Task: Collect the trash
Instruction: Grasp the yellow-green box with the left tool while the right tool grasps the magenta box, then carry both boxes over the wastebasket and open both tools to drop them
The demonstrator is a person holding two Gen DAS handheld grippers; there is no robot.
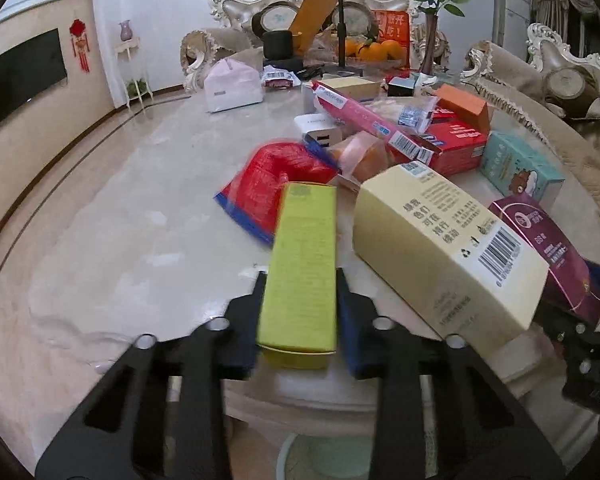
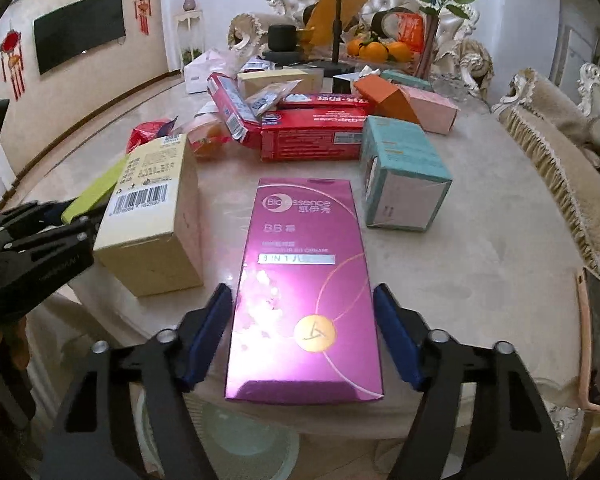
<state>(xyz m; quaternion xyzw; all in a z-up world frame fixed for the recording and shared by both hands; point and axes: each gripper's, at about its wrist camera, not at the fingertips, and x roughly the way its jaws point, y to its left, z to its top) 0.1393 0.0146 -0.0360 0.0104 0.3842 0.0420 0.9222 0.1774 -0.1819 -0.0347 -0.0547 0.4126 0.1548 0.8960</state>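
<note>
Item 1: long, narrow yellow-green cardboard carton (image 1: 300,264), lying flat at the near edge of the pale marble-look tabletop (image 1: 140,220). Long axis running straight away from the left hand-held gripper (image 1: 300,312), in line with its fingers; near end lodged between the blue pads, both pads pressed to its long sides. Clamped.

Item 2: flat glossy magenta cosmetics carton (image 2: 304,280), also at the near edge, near end slightly overhanging it. Long axis again pointing straight ahead of the right hand-held gripper (image 2: 304,332), which straddles the carton's near half. Narrow gaps visible between pads and both long sides; jaws apart, not yet gripping. No earlier view to compare.

Item 3: cream rectangular box with barcode (image 2: 152,216), standing between the two cartons, just beside the magenta one.

Judgement: each carton already aligned with its own hand; left ready to lift, right needing only further closing across the short width.
</note>
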